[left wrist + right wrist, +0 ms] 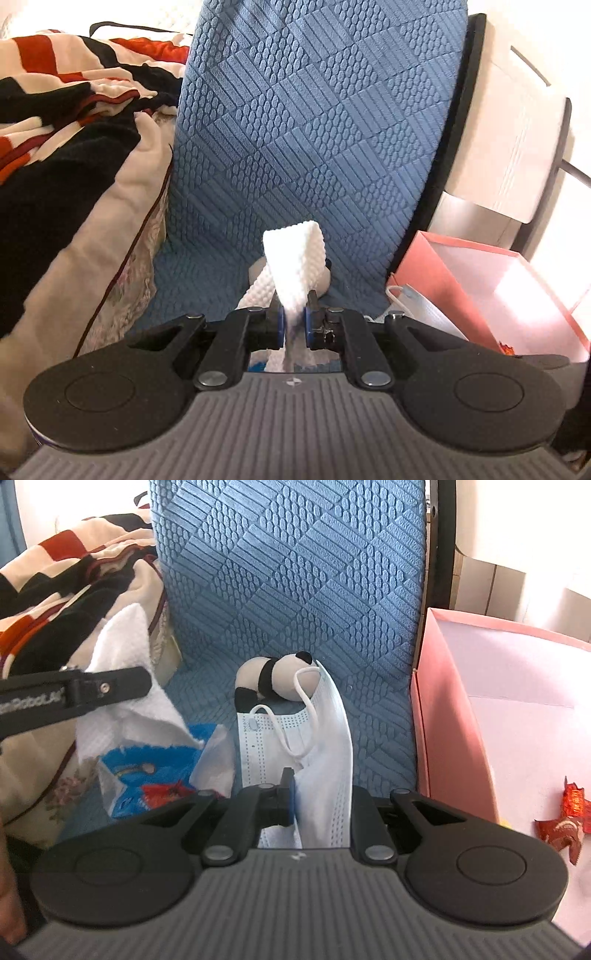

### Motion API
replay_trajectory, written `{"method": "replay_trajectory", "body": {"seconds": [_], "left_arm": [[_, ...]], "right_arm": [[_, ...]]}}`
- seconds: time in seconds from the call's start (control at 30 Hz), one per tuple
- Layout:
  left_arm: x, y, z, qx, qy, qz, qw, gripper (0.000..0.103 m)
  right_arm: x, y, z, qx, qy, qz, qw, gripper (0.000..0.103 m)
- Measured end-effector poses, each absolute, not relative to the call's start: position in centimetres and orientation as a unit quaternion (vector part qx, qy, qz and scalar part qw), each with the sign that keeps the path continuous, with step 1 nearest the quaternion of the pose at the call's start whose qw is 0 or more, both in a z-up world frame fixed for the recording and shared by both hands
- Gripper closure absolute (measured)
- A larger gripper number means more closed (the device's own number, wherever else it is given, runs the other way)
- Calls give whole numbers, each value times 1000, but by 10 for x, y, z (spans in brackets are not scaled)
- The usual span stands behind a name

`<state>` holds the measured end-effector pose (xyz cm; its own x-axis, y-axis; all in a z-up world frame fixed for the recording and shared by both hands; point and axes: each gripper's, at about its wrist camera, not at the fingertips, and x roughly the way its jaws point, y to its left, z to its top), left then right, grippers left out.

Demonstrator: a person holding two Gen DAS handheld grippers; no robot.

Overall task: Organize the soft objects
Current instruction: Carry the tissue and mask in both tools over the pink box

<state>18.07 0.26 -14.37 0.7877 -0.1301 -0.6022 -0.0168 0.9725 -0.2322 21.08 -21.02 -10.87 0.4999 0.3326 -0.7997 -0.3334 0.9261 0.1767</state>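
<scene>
Left claw [294, 326] pinches tissue [295, 266]; right claw [295, 797] pinches mask [325, 760] beside pink box [454, 738].

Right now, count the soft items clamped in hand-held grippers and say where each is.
2. White tissue in the left hand-held gripper; blue face mask in the right hand-held gripper, in front of the panda plush.

Left tool [294, 326] clamped (right tool [295, 797] too).

Strong daylight floods in from the upper right, blowing out the pink box [517, 295] and the wall beyond it. Fisheye bending curves both frames' edges, where detail softens and smears.
</scene>
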Motion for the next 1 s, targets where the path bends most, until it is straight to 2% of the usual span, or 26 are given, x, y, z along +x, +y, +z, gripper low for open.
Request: {"method": "replay_trajectory", "body": {"seconds": [0.43, 1.0], "left_arm": [[134, 11, -150, -134, 370, -9, 919, 91], [103, -18, -93, -169, 375, -10, 911, 91]], "right_arm": [[182, -229, -88, 20, 468, 187, 863, 90], [152, -263, -38, 28, 468, 186, 863, 90]]}}
